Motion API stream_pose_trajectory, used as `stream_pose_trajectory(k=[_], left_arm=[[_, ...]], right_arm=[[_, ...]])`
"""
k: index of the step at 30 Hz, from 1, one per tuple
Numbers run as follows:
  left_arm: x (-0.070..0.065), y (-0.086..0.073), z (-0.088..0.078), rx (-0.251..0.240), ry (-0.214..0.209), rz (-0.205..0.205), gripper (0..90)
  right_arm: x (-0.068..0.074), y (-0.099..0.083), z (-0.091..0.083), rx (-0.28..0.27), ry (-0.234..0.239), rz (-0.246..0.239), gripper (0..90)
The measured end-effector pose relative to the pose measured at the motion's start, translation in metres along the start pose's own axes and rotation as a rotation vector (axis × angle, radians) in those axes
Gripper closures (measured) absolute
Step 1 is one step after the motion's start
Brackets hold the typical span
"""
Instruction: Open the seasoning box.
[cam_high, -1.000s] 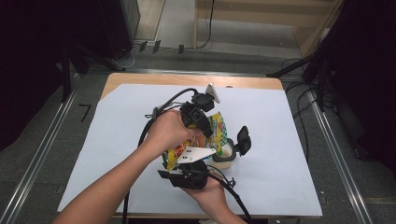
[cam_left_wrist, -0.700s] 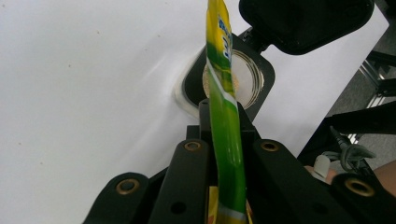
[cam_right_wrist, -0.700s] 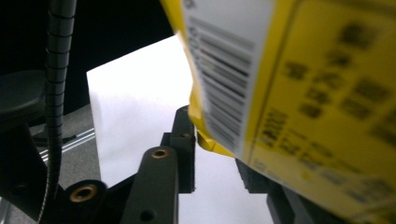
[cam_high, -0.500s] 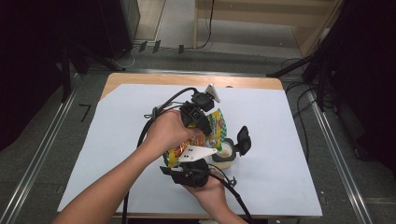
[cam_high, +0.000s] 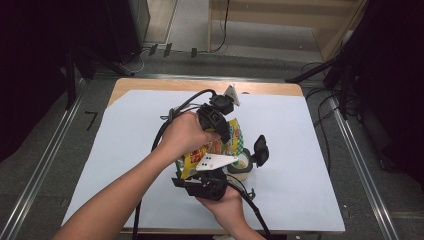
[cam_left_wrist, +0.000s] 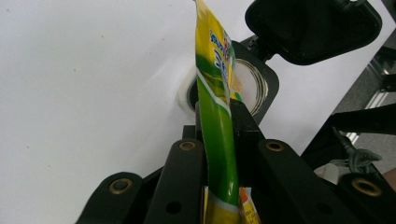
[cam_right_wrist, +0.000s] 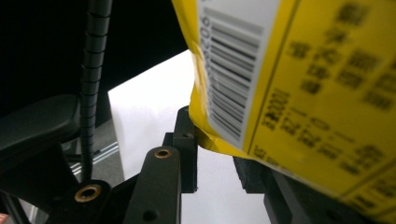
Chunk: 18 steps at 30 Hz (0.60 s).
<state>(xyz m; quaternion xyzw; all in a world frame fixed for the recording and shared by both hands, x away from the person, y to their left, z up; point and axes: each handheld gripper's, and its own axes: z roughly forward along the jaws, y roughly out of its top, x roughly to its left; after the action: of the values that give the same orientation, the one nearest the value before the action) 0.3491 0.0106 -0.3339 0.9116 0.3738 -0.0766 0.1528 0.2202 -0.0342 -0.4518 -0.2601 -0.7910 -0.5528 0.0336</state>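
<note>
Left gripper (cam_left_wrist: 217, 121): clamped on pouch (cam_left_wrist: 215, 112) edge
Right gripper (cam_right_wrist: 217, 154): clamped on pouch corner
Pouch: held above surface (cam_high: 310, 165), near front edge

L gripper (cam_high: 220, 131) – jaws clamped tight | R gripper (cam_high: 212, 175) – jaws pinched, hands close together.
</note>
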Motion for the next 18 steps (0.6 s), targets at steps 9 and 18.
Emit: stream_pose_trajectory(k=[9,18], left_arm=[[0.006,0.005,0.000,0.026,-0.030,-0.022,87.8],[-0.006,0.009,-0.001,0.026,0.045,0.013,88.2]], right_arm=[[0.001,0.003,-0.001,-0.005,0.020,0.007,69.7],[0.000,0.004,-0.002,-0.015,-0.023,0.021,73.9]])
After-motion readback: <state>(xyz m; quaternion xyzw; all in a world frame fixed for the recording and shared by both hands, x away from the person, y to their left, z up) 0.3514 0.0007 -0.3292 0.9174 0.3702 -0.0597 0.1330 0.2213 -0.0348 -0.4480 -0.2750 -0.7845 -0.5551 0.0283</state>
